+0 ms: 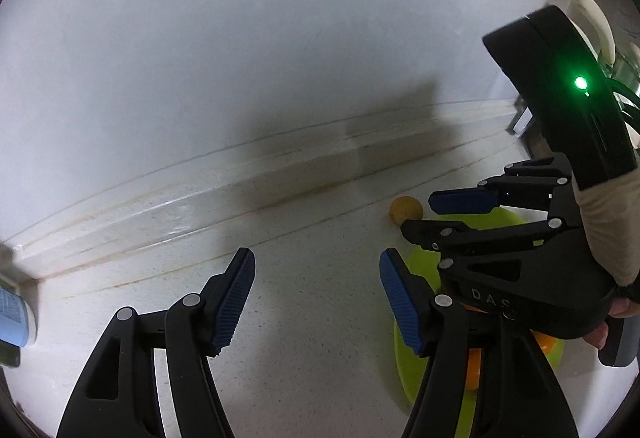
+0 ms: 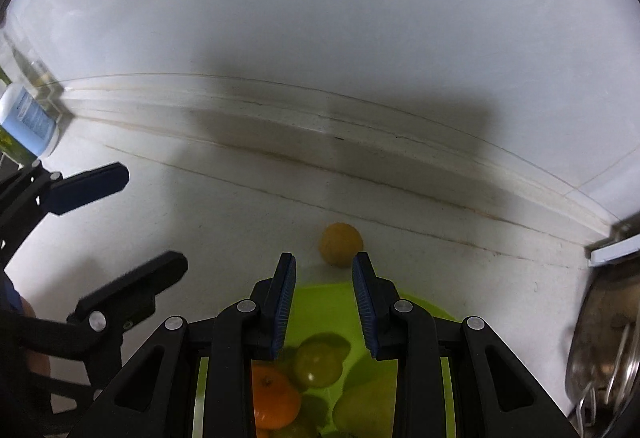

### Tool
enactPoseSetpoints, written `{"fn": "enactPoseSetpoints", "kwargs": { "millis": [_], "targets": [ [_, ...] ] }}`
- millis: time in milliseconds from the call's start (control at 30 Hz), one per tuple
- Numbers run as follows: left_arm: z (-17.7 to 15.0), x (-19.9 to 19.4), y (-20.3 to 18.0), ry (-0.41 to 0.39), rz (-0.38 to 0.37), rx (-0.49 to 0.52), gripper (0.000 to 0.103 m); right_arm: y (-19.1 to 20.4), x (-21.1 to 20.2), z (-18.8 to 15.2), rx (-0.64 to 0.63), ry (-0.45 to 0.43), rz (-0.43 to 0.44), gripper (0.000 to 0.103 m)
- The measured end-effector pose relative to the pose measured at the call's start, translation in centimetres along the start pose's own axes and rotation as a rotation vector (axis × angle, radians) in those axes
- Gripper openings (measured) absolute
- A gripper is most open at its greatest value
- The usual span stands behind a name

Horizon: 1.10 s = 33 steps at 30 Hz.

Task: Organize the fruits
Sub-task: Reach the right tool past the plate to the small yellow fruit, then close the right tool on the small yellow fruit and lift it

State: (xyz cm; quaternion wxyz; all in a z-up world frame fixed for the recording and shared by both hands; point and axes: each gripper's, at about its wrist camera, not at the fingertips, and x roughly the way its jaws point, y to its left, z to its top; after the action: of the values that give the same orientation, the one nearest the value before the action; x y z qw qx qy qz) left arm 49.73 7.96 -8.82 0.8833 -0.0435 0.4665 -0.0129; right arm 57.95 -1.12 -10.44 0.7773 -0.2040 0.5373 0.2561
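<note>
A lime green plate (image 2: pixel 320 302) sits on the white counter and holds an orange (image 2: pixel 274 400), a green round fruit (image 2: pixel 318 364) and a yellow-green fruit (image 2: pixel 364 404). A small yellow-orange fruit (image 2: pixel 341 244) lies on the counter just beyond the plate's far rim; it also shows in the left wrist view (image 1: pixel 406 210). My right gripper (image 2: pixel 324 266) is open and empty above the plate, its tips just short of that fruit. My left gripper (image 1: pixel 316 270) is open and empty over bare counter, left of the plate (image 1: pixel 424 262).
A white wall with a stained ledge (image 2: pixel 280 126) runs behind the counter. A blue-labelled container (image 2: pixel 28 118) stands at the far left. A metal pot with utensils (image 2: pixel 604 354) is at the right edge. White dishes (image 1: pixel 596 22) stand in a rack at the right.
</note>
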Motion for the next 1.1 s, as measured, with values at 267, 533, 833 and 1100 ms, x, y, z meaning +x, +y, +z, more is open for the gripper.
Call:
{"fn": "enactPoseSetpoints", "kwargs": {
  "millis": [267,533,833,1100],
  "targets": [
    [0.1,0.6,0.8,0.016,-0.012,-0.013,0.065,0.7,1.8,0.8,-0.003,0.03,-0.031,0.031],
    [0.1,0.7,0.5,0.022,-0.013,-0.015,0.065,1.1,2.9,1.1,-0.003,0.055,-0.045,0.031],
    [0.0,0.3,0.3,0.015,-0.004,0.005,0.065,1.5,3.2,1.0,-0.013,0.044,-0.039,0.026],
    [0.1,1.0,0.6,0.015,0.003,-0.006,0.065,1.1,3.0,0.9,-0.033,0.039,-0.022,0.032]
  ]
}}
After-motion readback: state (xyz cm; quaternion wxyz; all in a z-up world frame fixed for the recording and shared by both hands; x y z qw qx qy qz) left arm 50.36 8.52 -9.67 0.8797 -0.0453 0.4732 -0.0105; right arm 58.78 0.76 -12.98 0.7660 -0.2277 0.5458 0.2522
